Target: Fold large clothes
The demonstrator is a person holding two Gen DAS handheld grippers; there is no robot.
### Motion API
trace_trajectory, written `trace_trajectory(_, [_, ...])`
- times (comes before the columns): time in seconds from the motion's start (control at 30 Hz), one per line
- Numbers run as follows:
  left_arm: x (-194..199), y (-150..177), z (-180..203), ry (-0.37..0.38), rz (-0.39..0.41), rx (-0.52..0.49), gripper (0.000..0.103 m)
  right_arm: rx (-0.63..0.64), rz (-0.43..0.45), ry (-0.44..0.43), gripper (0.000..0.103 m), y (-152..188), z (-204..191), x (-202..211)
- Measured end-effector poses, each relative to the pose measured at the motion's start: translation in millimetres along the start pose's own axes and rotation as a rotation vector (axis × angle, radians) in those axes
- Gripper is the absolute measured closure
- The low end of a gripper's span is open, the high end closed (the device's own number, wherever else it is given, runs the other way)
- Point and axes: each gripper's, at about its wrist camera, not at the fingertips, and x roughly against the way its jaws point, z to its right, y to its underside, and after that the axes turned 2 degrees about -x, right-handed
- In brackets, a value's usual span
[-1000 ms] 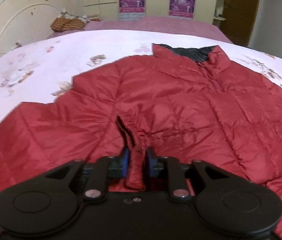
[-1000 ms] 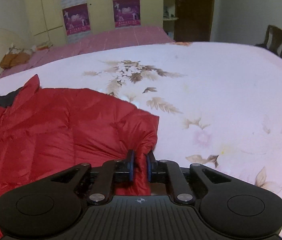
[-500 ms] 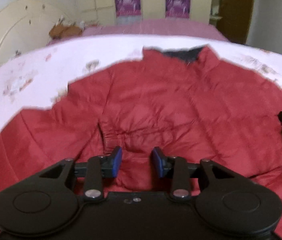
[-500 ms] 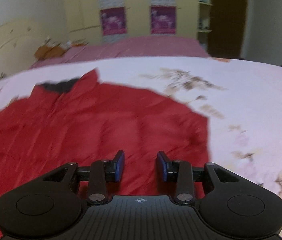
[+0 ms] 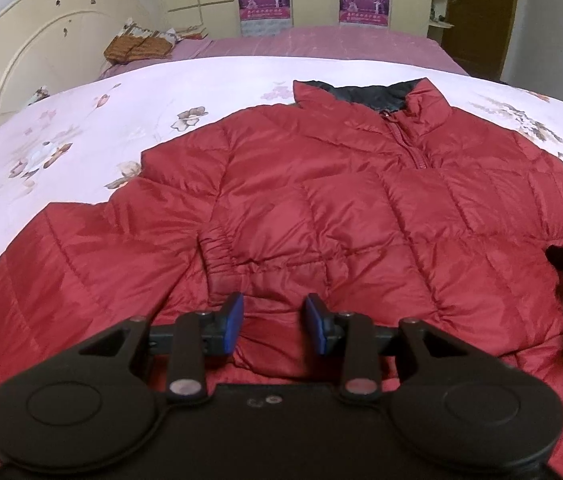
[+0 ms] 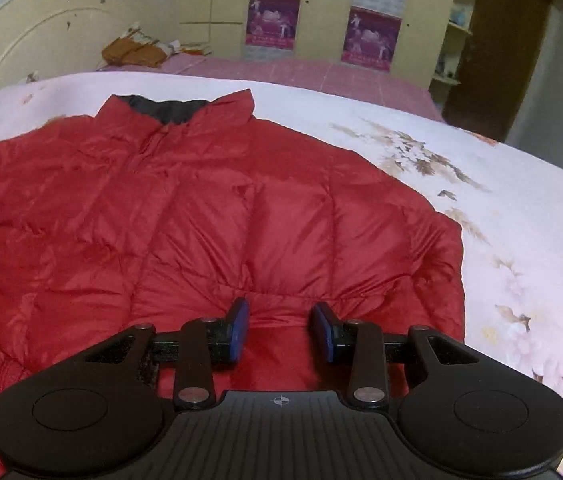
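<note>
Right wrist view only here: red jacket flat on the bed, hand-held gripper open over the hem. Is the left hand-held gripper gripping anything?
Observer: No, the left hand-held gripper is open, poised over the hem of the red jacket.
Reviewer: Is the sleeve on that side folded in?
Observer: No, that sleeve lies spread sideways on the floral bedspread.
Reviewer: Zipper?
Observer: The zipper pull sits just below the collar.
</note>
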Motion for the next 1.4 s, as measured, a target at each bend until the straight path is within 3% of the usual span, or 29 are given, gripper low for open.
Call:
trace_trajectory(0.2, [24,5,-5,-0.034,0.005,0.039,0.067,0.005,-0.005,-0.005,0.066,-4,0,8])
trace_trajectory(0.43, [49,22,-28,-0.079,0.008,0.14,0.066,0.0,0.052,-0.133,0.066,-9,-21,36])
trace_trajectory(0.77, [86,80,-114,-0.181,-0.044,0.414,0.054,0.111,0.06,-0.284,0.066,-12,-97,41])
trace_trajectory(1.03, [115,134,-192,-0.214,-0.023,0.672,0.044,0.12,0.043,-0.304,0.066,-21,-142,40])
trace_trajectory(1.27, [132,186,-250,-0.261,-0.014,0.901,0.044,0.139,0.039,-0.293,0.066,-23,-177,36])
trace_trajectory(1.4, [127,198,-281,-0.286,0.011,0.993,0.045,0.134,0.023,-0.244,0.066,-22,-188,25])
